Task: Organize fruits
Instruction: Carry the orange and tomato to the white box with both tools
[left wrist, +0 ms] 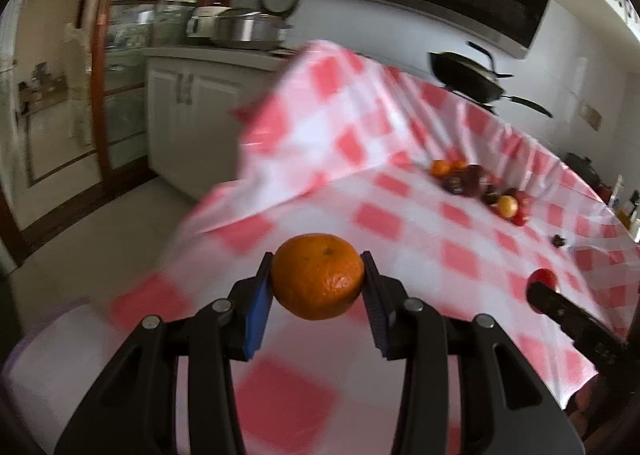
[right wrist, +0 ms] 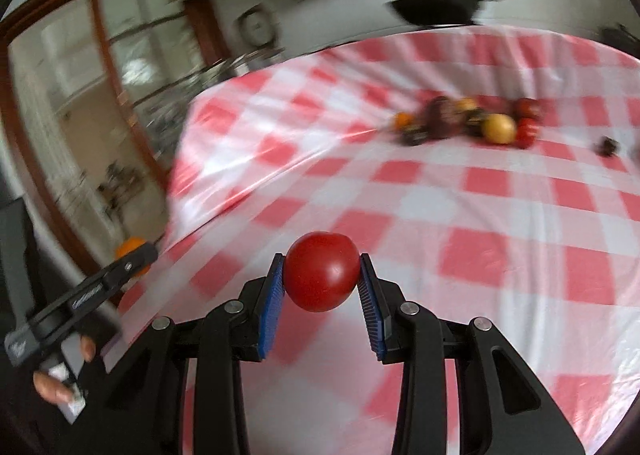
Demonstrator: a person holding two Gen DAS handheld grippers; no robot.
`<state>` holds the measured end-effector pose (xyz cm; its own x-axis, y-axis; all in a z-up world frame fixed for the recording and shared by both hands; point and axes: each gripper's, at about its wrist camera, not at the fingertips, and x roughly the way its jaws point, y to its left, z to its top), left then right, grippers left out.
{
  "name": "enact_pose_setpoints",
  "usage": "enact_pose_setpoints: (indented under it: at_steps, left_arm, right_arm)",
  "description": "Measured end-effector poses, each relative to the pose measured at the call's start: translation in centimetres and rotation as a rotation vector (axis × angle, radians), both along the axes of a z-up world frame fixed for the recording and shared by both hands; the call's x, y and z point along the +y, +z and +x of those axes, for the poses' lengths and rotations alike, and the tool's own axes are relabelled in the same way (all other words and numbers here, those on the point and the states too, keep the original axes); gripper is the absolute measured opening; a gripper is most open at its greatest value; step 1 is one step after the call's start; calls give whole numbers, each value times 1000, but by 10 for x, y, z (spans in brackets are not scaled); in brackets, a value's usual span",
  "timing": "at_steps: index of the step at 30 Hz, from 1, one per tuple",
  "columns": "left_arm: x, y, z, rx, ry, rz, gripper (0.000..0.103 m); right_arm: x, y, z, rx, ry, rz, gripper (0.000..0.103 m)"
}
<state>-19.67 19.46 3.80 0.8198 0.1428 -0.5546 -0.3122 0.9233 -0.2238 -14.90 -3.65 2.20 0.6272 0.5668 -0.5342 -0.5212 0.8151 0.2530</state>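
left hand-held gripper [left wrist: 318, 281] grips orange [left wrist: 318, 275]; right hand-held gripper [right wrist: 322, 275] grips tomato [right wrist: 322, 271].

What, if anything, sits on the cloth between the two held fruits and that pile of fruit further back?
Nothing visible. The orange in the left gripper and the tomato in the right gripper face bare checked tablecloth up to the fruit pile. One small dark fruit lies off to the right.

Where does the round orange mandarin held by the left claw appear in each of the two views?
Left wrist view: the round orange mandarin sits low at centre, clamped in the left claw.
Right wrist view: it peeks out at the far left edge, behind that claw.
Shared landmark: the fruit pile on the red-checked tablecloth.
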Motion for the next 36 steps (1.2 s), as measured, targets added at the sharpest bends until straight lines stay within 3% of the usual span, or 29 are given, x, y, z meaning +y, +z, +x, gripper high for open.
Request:
enact_pose_setpoints:
  at_steps: [11,16,20,27,32,36]
  left_arm:
    - [109,-35,-111,107,277,-5,42]
    - [149,-74,-149,204,375,-61,42]
    - [163,-102,-155,306,390,-67,42]
    - [180,-172,-133,572,382,-123,42]
    - [187,-210,-131,666,397,-198,42]
    - [187,-218,-129,689,389,-210,43]
  right_arm:
    - [114,3,-101,-74,453,-146,36]
    - [167,-25,-144,-62,644,-268,37]
    - [203,-63,-174,-31,774,-407,37]
    - [262,-143,-201,60,918,-690,37]
    - [276,-181,-210,141,949,-820,37]
    - [277,-194,-212,184,935,-867,37]
